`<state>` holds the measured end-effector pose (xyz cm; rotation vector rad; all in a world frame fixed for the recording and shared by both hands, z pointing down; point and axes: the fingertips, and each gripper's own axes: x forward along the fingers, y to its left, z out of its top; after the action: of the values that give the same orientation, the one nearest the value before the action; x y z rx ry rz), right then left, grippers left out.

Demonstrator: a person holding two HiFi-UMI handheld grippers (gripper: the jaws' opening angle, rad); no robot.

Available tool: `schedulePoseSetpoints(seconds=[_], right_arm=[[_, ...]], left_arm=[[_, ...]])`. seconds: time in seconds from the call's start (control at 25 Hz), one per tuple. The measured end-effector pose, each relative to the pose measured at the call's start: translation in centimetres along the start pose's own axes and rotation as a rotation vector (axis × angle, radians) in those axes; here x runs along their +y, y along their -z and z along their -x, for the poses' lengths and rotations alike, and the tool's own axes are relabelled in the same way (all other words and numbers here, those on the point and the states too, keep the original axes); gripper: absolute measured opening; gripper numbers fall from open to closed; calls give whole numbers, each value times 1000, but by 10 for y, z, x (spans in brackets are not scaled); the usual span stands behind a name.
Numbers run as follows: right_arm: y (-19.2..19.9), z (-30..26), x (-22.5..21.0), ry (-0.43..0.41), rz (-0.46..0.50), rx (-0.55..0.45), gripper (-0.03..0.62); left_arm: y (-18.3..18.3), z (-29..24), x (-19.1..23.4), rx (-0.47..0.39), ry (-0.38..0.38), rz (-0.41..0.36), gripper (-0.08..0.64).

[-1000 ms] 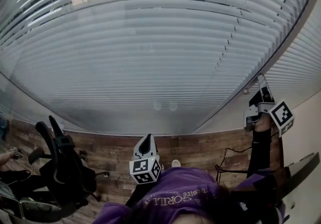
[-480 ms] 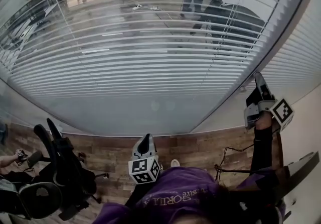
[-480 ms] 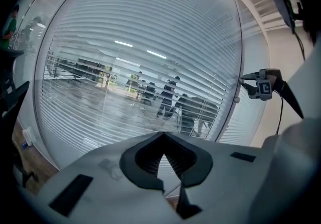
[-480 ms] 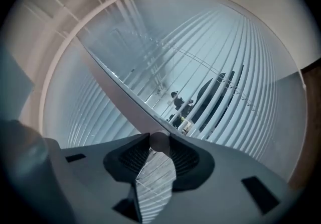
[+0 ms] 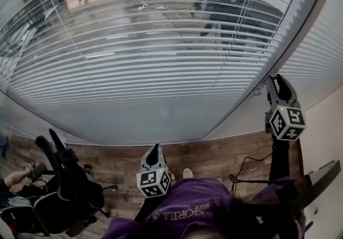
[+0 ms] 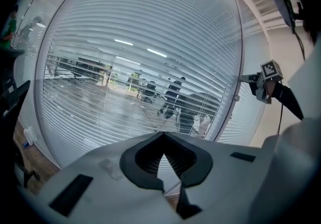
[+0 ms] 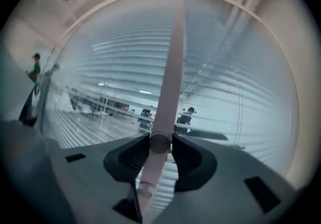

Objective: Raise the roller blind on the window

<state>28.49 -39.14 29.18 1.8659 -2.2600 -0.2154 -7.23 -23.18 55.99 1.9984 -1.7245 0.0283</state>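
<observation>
Right gripper view: right gripper (image 7: 160,142) fingers clamp the slatted blind's (image 7: 100,87) pale wand (image 7: 173,57), probably to work the blind. Below the blind, left gripper (image 6: 164,140) waits closed, empty.

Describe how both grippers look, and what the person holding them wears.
Both the left gripper and the right gripper have pale grey bodies, with black ribbed pads lining their curved jaws. Each carries a white cube printed with black square markers. The person wears a purple top with pale lettering; the right forearm is covered in black.
</observation>
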Motion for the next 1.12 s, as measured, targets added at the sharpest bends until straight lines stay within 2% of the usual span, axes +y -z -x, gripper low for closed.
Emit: schedulePoseSetpoints(seconds=[0.08,0.2,0.28,0.32,0.36,0.4,0.44,0.64,0.72,0.76,0.84,0.92,1.04,1.12], right_arm=[[-6,1,3,41,219,15,120],[-8,-1,4,86,437,39,120],[-10,-2,3,102,507,47,120],[-11,-3,1,102,490,47,120],[-12,-3,-1,93,426,43,120],[-12,-4,-5,73,309,35,120],[-10,-4,-8,44,145,25,120],[1,-2,-19,-93,-858,-33,120],[10,-2,-21,-140,-1193,-57,120],[15,-3,-22,-152,-1313,-63,120],[20,-4,-24,-153,-1432,-68,120],[19,-6,-25,-160,-1445,-77,120],[12,-6,-22,-199,-1345,-107,120],[5,-5,-15,-252,-1178,-118,120]], left_arm=[[-1,1,-1,2,0,1,0],[-3,-1,-6,2,1,0,0],[-5,-2,-10,1,3,1,1],[-6,-3,-12,1,4,2,0],[-7,-4,-13,0,4,2,1],[-8,-4,-14,-1,4,3,0],[-8,-5,-14,-2,4,3,0],[-5,-6,-10,-5,5,0,1],[-1,-5,-7,-2,5,0,0],[0,-6,-6,-1,6,0,2],[0,-7,-6,0,7,0,2],[-1,-8,-7,0,7,2,0],[-1,-8,-6,1,4,5,2],[0,-7,-7,2,4,5,0]])
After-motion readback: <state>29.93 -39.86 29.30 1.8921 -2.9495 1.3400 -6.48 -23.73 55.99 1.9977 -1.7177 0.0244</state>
